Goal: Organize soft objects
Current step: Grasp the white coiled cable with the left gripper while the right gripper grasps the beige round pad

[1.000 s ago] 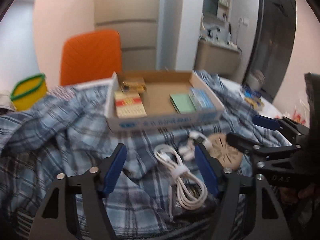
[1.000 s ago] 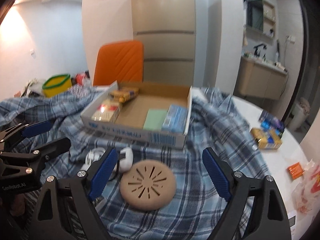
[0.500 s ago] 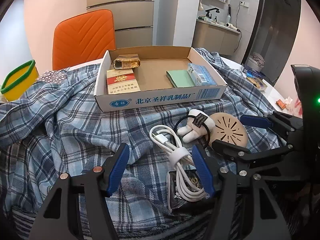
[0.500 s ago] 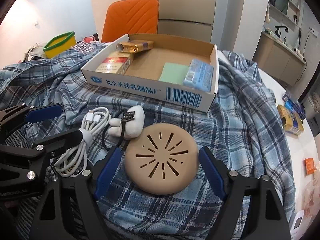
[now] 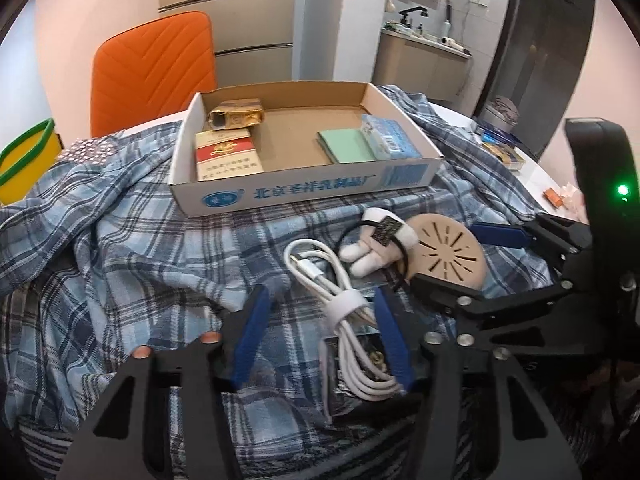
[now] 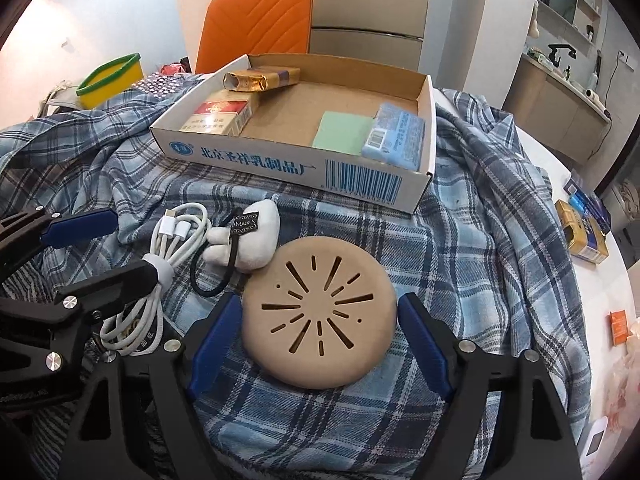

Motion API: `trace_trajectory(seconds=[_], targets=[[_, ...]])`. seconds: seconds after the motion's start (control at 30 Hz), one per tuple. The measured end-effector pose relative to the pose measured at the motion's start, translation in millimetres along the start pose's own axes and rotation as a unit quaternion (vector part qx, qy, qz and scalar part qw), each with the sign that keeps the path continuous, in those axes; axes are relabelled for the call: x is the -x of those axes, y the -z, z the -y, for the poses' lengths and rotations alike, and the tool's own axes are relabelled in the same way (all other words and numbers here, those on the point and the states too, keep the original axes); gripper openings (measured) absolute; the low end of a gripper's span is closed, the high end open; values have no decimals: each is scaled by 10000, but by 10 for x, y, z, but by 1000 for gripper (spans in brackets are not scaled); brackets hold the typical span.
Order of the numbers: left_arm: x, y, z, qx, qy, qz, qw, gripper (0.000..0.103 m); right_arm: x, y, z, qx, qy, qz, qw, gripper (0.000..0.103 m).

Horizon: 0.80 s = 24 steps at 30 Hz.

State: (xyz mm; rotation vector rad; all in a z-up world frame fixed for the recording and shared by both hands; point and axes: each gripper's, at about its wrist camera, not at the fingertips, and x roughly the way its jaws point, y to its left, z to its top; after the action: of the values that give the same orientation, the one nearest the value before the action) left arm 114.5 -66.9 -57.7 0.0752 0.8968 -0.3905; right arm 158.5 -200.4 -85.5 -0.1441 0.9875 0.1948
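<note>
I see a woven plaid cloth (image 6: pixel 480 240) with a soft, slightly fuzzy weave. My claws' arms are matt black plastic, their pads (image 6: pixel 212 336) ribbed blue rubber. The tan slotted disc (image 6: pixel 320 316) looks matt and smooth. The cable (image 5: pixel 344 308) is glossy white plastic; the box (image 6: pixel 280 160) is printed cardboard.
</note>
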Motion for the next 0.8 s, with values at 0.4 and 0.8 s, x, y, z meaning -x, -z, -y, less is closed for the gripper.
trace_trajectory(seconds=[0.4,0.8], targets=[[-96,-11,18,35,442,-283,9986,36,-49,1,-53,127,107,-124,9998,84],[80,-1,-16,145,544,123,9983,20,149,36,-62,163,96,419,9989,75]])
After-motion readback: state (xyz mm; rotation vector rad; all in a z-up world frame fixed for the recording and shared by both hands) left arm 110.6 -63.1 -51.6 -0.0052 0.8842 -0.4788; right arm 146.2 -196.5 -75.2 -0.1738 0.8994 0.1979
